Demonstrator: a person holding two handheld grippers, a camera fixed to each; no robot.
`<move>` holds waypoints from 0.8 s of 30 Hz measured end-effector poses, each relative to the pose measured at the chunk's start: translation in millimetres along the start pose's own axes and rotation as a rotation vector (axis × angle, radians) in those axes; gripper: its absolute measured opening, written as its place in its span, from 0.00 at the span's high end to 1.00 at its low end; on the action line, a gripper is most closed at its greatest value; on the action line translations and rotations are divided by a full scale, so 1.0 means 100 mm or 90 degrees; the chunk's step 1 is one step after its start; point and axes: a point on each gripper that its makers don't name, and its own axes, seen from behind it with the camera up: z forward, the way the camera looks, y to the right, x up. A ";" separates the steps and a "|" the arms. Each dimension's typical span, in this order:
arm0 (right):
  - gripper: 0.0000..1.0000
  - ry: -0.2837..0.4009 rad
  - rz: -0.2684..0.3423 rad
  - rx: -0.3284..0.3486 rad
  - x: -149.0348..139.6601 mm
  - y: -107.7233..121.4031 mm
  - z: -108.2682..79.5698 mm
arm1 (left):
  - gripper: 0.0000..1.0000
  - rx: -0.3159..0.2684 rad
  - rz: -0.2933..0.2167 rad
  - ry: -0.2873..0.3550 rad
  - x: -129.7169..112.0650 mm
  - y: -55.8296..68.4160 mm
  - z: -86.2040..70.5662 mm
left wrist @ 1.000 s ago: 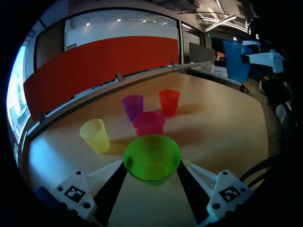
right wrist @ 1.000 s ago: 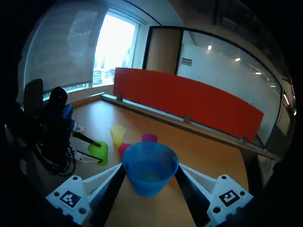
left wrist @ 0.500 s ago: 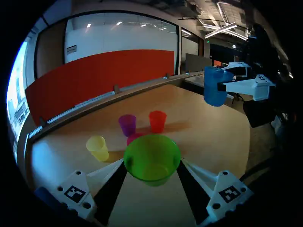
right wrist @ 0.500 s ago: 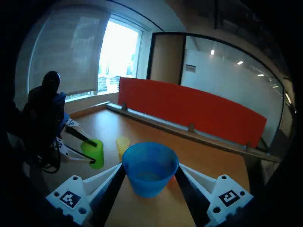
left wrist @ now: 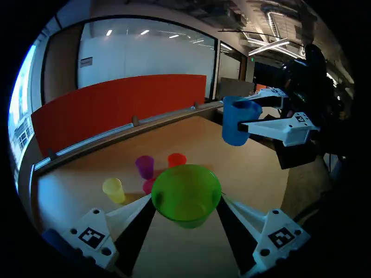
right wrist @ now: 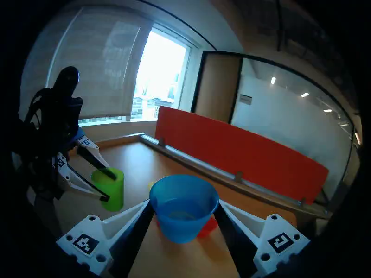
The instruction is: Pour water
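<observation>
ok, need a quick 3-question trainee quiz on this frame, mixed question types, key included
1. True or false: the left claw is shut on the green cup.
2. Which cup does the right claw hold? A) orange cup B) blue cup C) white cup
3. Fill in: in the left gripper view, the cups standing loose on the table are a yellow cup, a purple cup, a partly hidden pink cup and a ___ cup.

Key: 1 true; 2 B; 3 red cup.
</observation>
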 end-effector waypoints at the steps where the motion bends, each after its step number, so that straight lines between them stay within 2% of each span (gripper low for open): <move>1: 0.09 0.003 -0.003 0.004 0.04 -0.01 -0.01 | 0.14 -0.002 0.000 0.001 0.02 0.02 -0.02; 8: 0.09 0.017 -0.036 0.031 0.24 -0.06 -0.03 | 0.14 -0.021 0.012 -0.002 0.09 0.20 -0.14; 18: 0.09 0.027 -0.094 0.071 0.40 -0.19 -0.03 | 0.14 -0.038 0.073 -0.013 0.14 0.37 -0.28; 24: 0.09 0.046 -0.135 0.092 0.53 -0.30 -0.04 | 0.14 -0.053 0.091 -0.011 0.21 0.50 -0.34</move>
